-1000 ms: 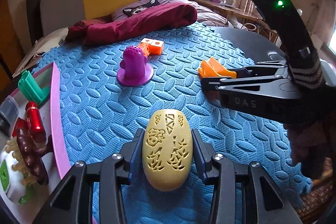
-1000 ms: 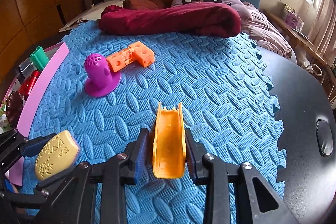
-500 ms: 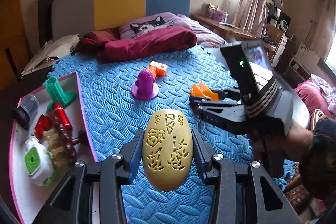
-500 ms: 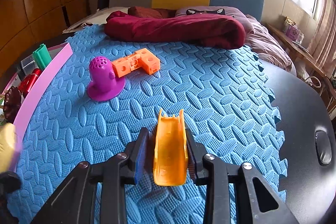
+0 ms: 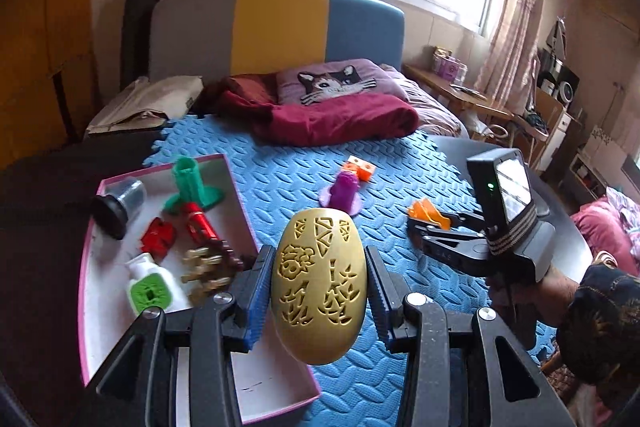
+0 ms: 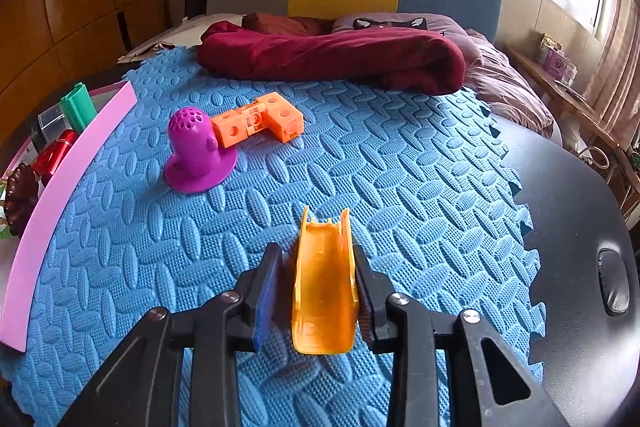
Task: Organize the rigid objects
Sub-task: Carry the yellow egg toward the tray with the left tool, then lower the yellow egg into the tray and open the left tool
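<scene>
Left wrist, yellow pierced egg-shaped shell (image 5: 319,285)

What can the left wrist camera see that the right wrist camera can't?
Only the left wrist view shows the yellow egg held in the left gripper, the inside of the pink tray with its white bottle, and the right gripper from outside. Only the right wrist view shows the orange chute close up between its pads. Both show the purple toy, orange blocks and blue mat.
</scene>
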### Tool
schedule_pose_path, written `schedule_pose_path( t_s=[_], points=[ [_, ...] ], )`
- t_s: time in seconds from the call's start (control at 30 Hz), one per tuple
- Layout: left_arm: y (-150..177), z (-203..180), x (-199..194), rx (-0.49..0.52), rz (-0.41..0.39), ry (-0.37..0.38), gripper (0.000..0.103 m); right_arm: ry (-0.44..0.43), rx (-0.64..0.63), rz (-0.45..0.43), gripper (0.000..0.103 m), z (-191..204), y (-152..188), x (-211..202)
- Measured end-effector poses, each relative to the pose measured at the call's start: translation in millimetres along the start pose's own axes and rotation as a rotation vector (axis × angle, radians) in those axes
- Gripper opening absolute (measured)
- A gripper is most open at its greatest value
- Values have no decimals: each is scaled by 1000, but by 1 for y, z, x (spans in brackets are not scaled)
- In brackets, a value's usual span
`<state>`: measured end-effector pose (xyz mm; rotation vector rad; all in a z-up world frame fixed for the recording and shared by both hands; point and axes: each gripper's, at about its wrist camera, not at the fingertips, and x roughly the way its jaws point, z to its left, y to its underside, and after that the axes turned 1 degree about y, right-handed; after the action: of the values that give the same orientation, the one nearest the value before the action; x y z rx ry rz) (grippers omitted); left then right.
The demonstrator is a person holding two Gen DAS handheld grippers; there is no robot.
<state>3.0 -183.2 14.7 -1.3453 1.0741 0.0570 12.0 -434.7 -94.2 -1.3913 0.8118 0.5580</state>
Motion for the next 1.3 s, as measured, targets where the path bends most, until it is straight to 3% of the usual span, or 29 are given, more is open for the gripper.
schedule_pose_path(
  t_s=[0.4,0.7,0.83,1.03,1.3],
  points=[
    [11,62,-20,-117,-10,-99,44,-1,1,0,33,0,0,0],
    [29,131,-50,-265,-30,-172,44,1,-1,-1,33,1,0,0],
    [44,157,-54,-323,-3,-212,44,5,-4,-2,33,1,0,-1],
    [53,173,-43,-400,43,-172,44,11,-11,-3,33,2,0,-1],
    [23,177,-10,-387,59,-141,44,19,-19,-4,33,3,0,-1]
  ],
)
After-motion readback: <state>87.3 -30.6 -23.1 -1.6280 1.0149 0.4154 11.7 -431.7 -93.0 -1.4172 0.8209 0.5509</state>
